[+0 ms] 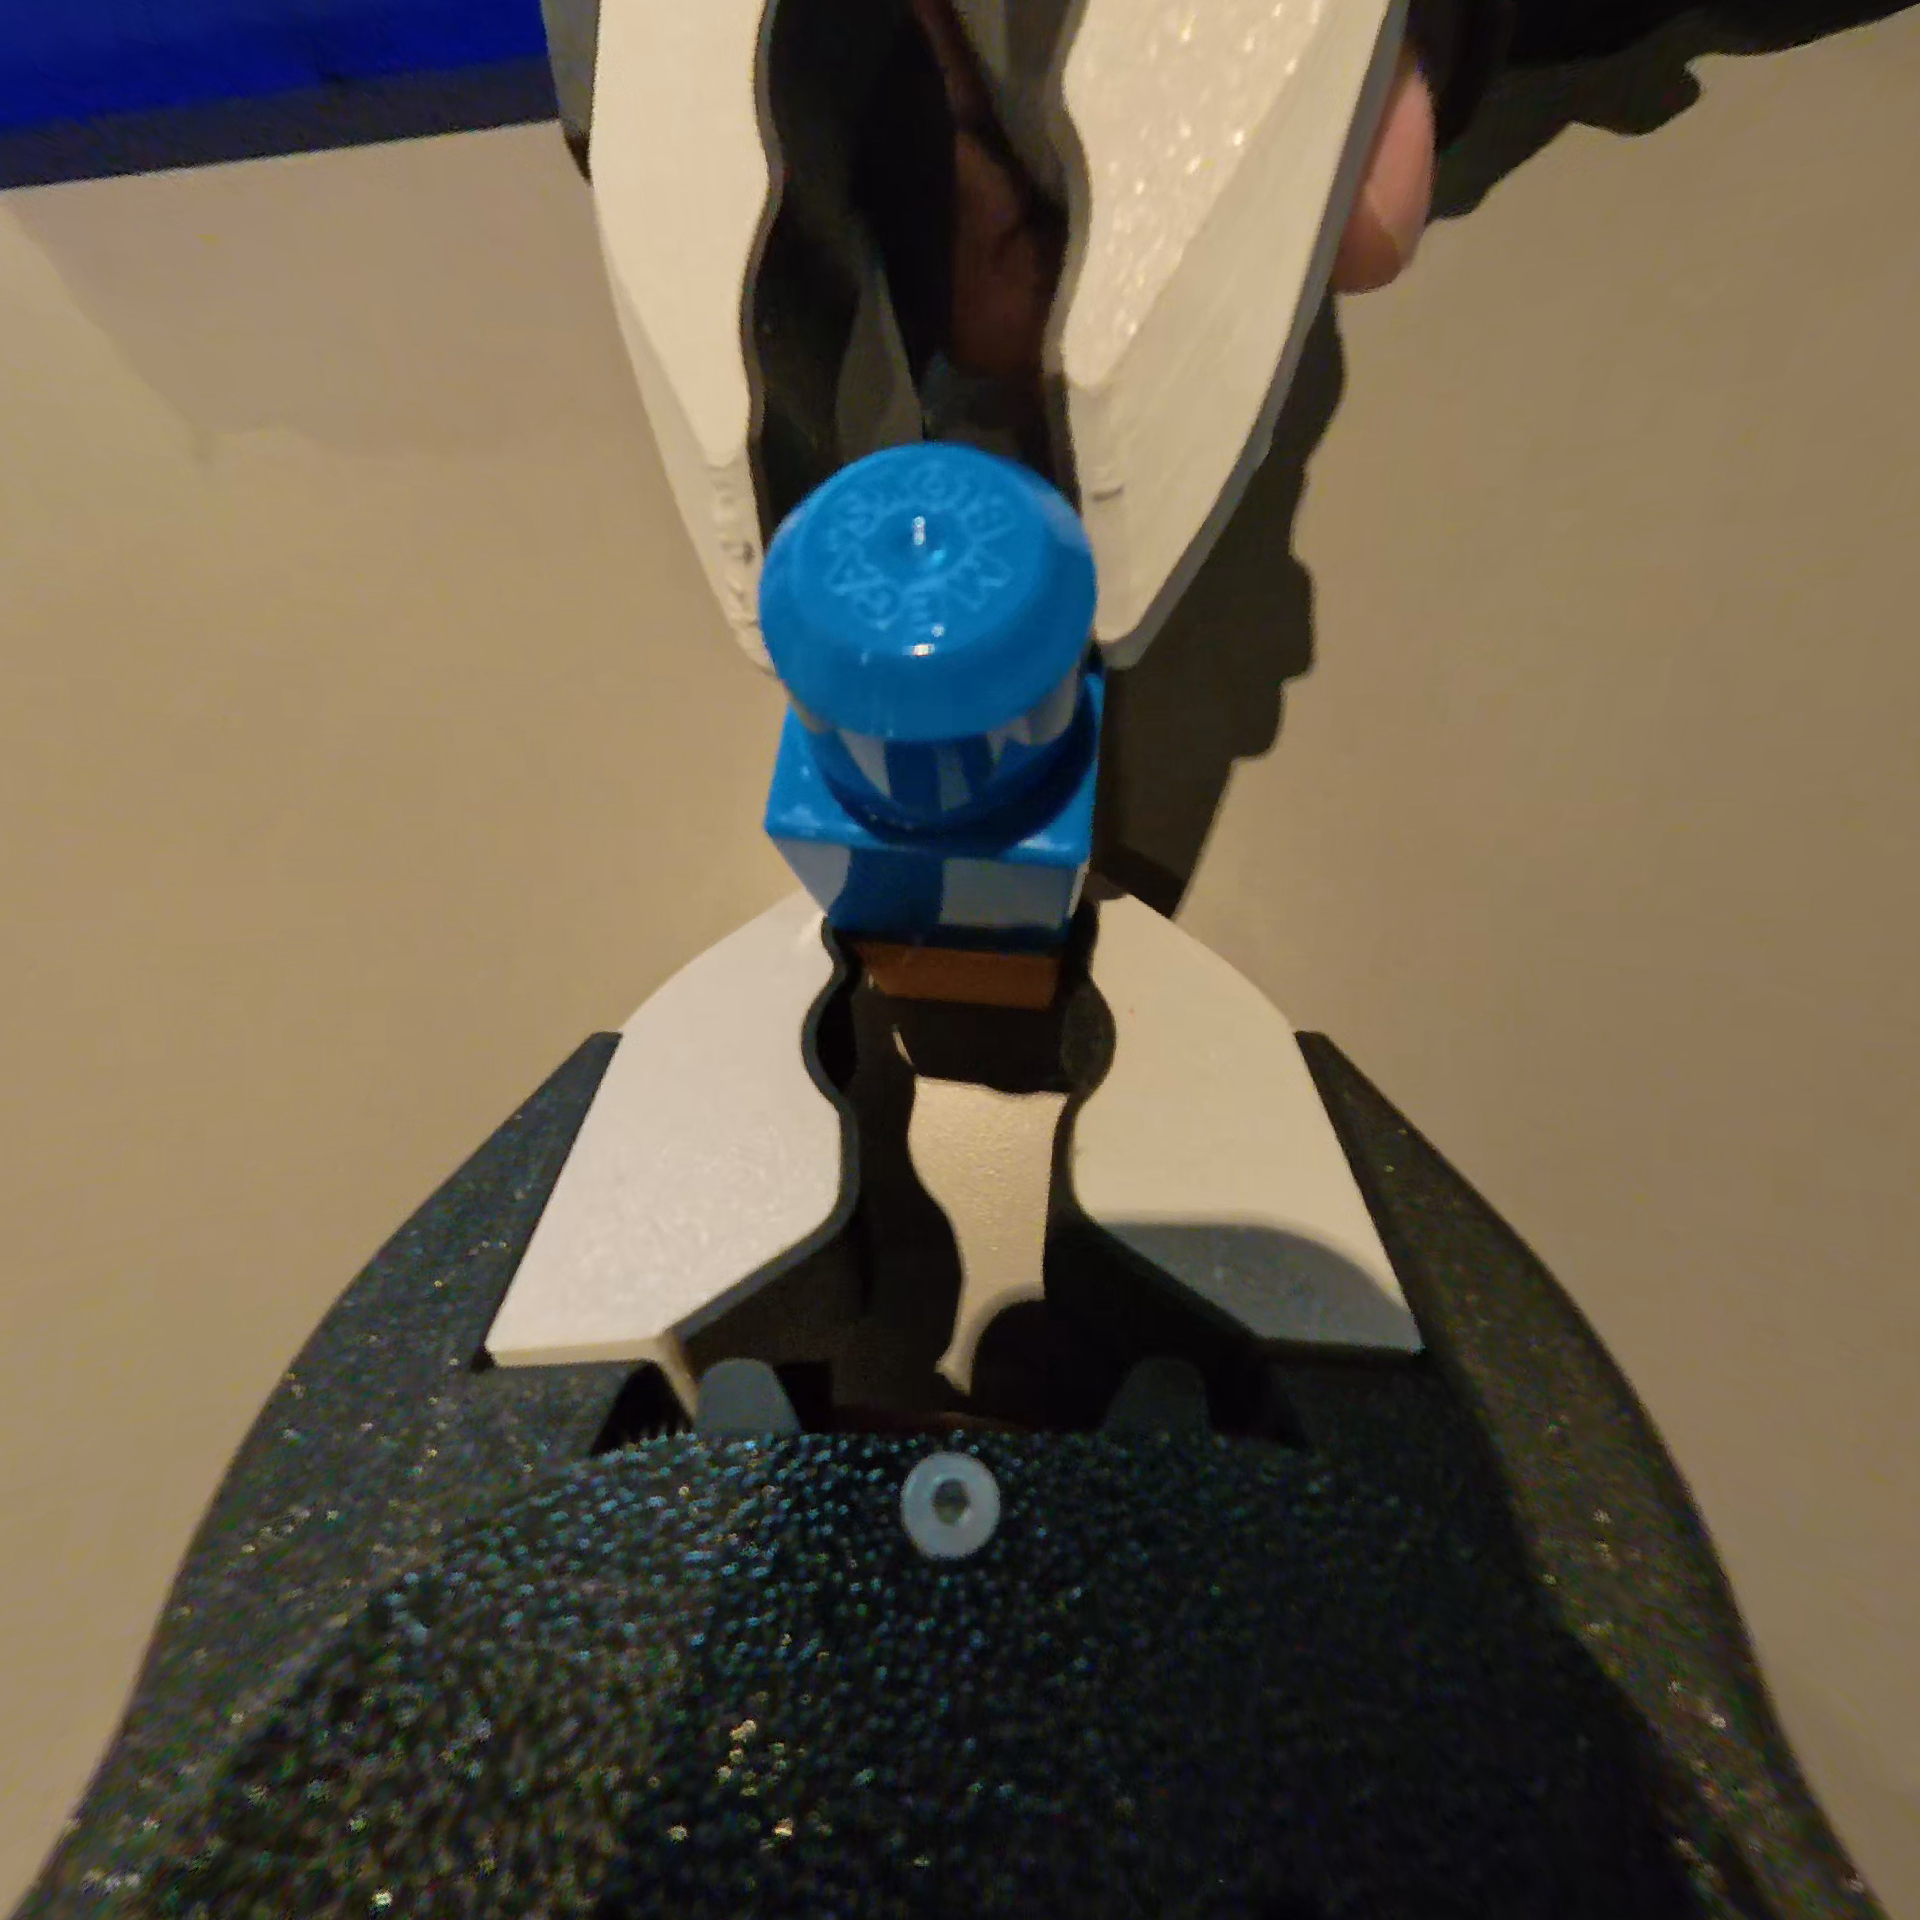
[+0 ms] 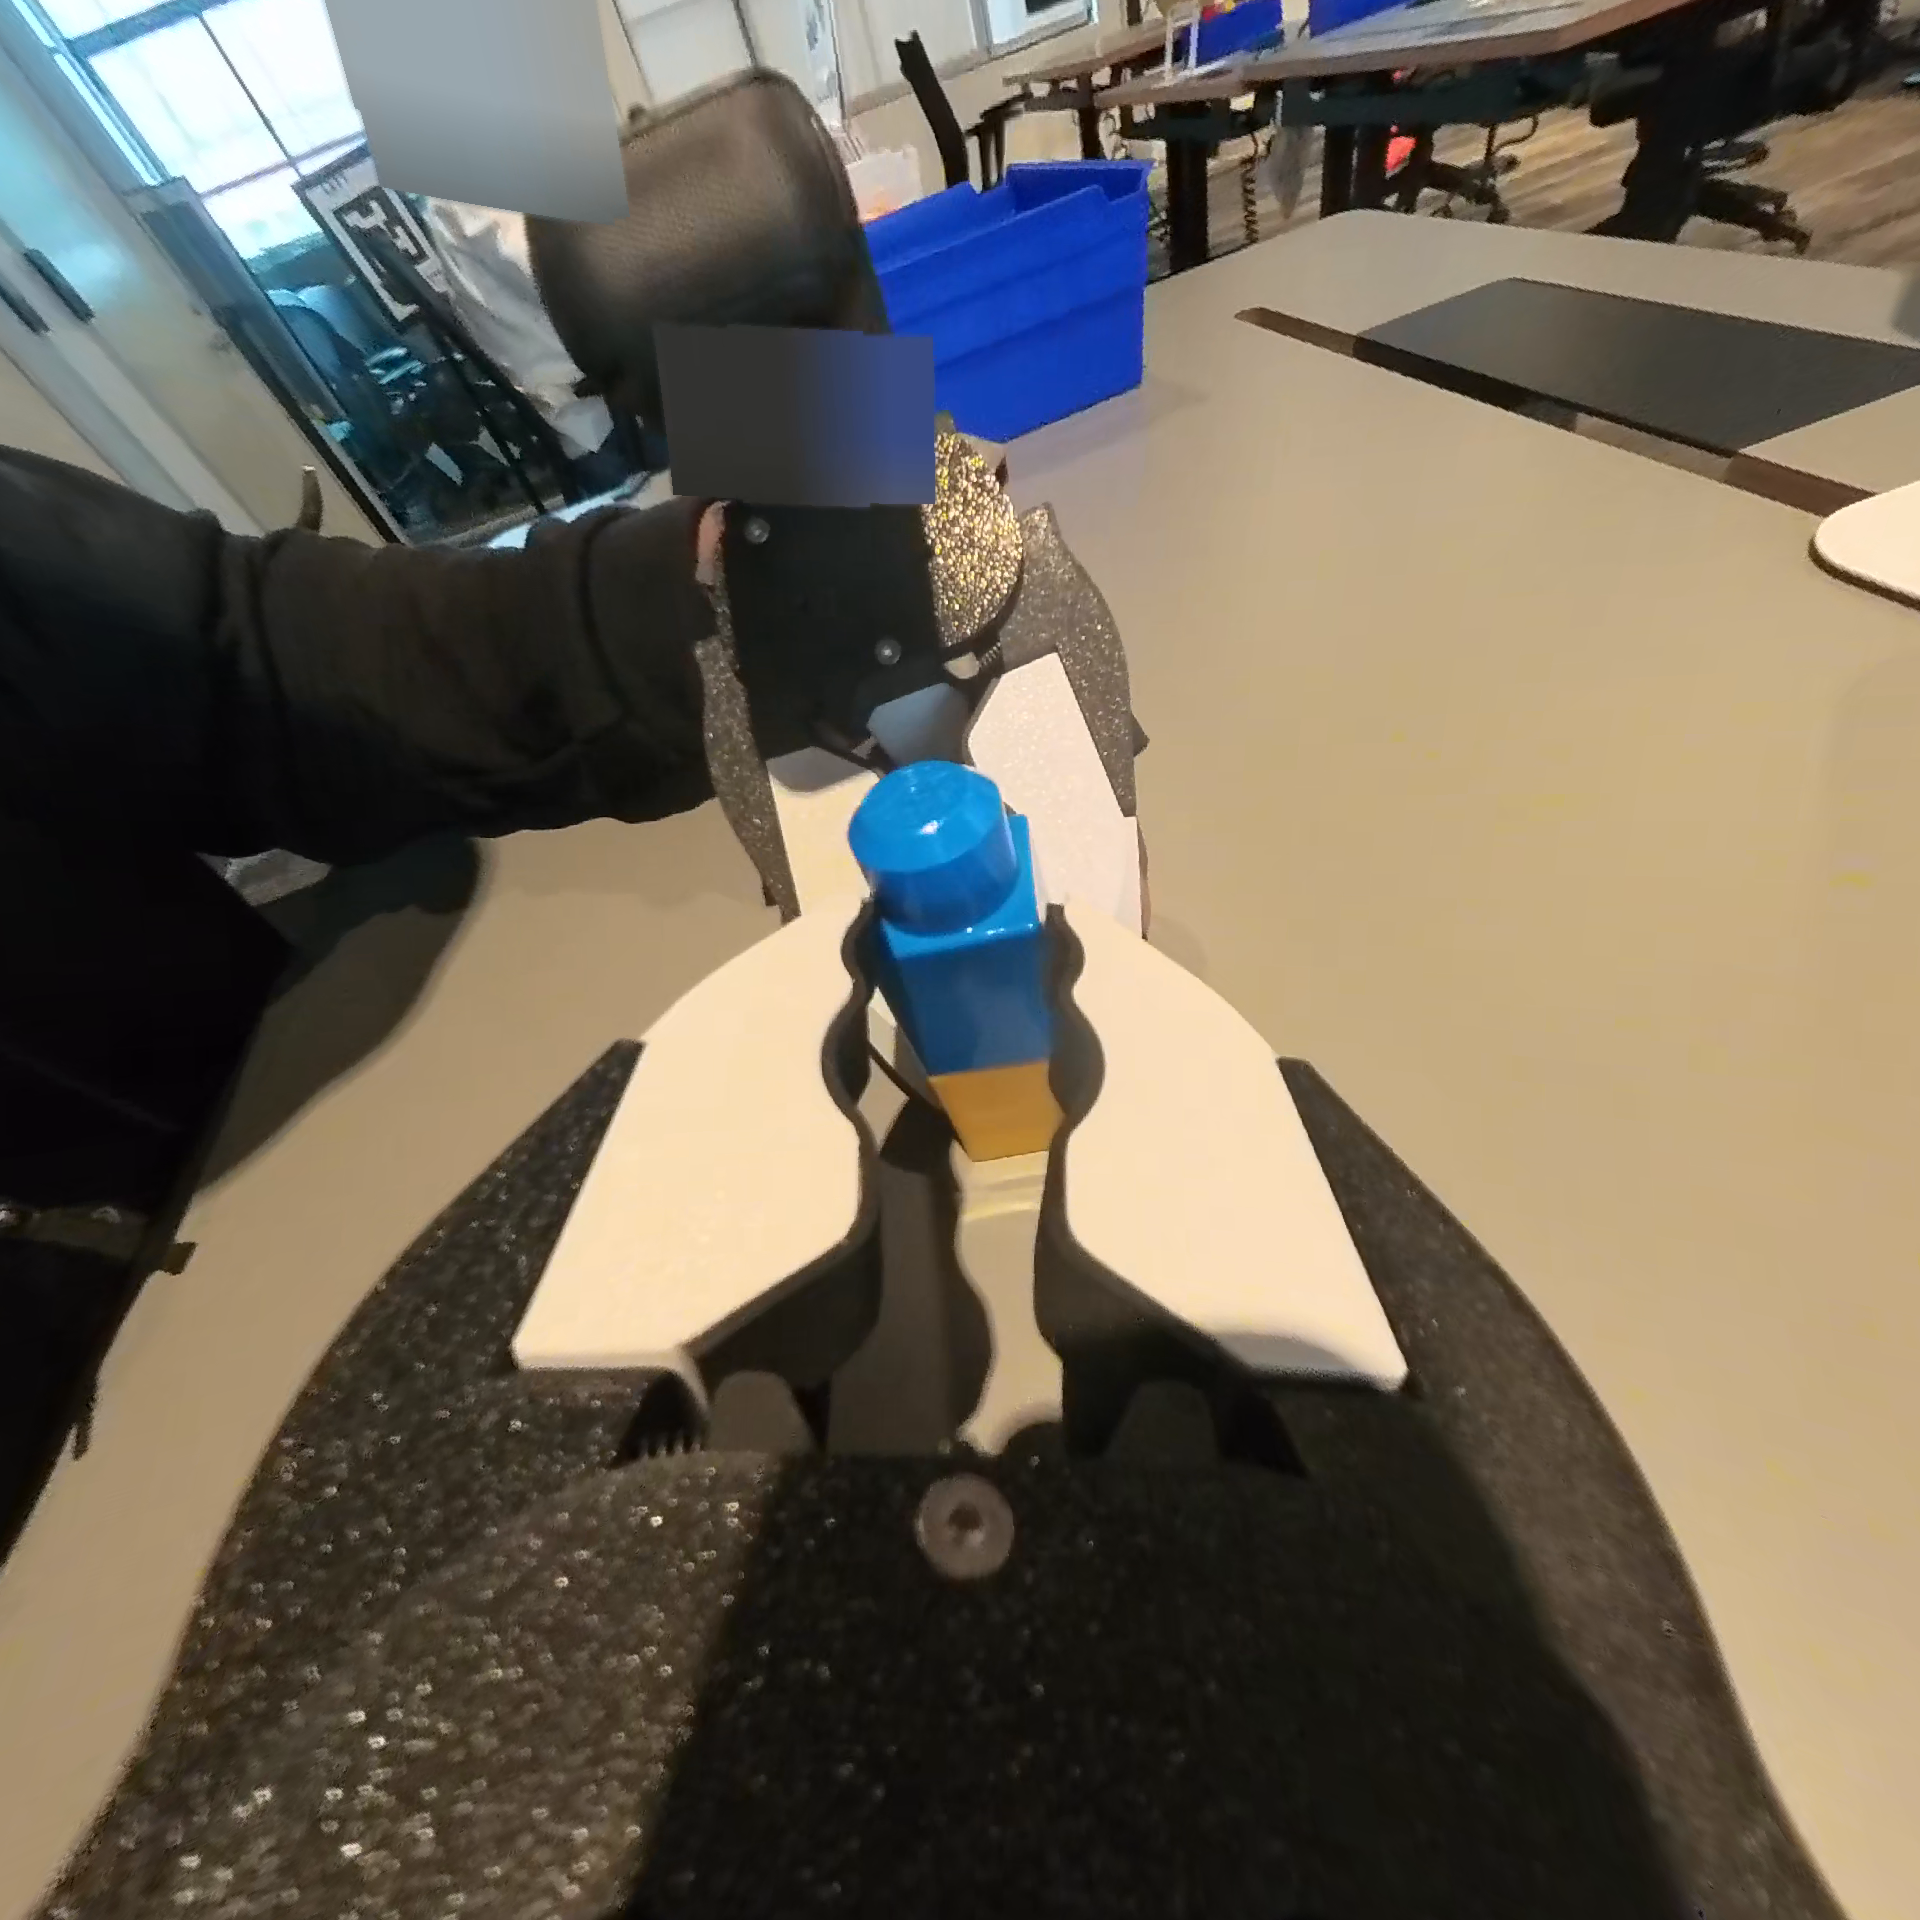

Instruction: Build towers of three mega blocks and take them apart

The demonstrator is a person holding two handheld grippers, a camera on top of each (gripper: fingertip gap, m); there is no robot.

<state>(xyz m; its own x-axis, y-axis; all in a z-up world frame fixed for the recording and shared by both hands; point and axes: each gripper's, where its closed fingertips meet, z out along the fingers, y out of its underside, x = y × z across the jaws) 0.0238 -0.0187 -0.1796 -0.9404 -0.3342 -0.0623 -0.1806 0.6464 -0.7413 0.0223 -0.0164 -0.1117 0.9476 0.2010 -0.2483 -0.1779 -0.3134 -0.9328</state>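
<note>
Both tongs clamping one stack.
Right gripper (image 2: 961, 997) is pinching blue block (image 2: 961, 977); left gripper (image 1: 961, 935) is probably bracing orange block (image 1: 961, 975) for pull-apart.

1. We are in a big office or lab room.
2. We work at a wide grey table (image 2: 1455, 727).
3. Far back we see long desks (image 2: 1351, 62) in rows, with dark legs.
4. Black office chairs (image 2: 1725, 197) on wheels stand by those desks on a wood floor.
5. A blue plastic bin (image 2: 1018, 301) sits at the table's far edge.
6. A flat black mat (image 2: 1662, 364) lies on the table.
7. On the left we see big windows (image 2: 156, 94).
</note>
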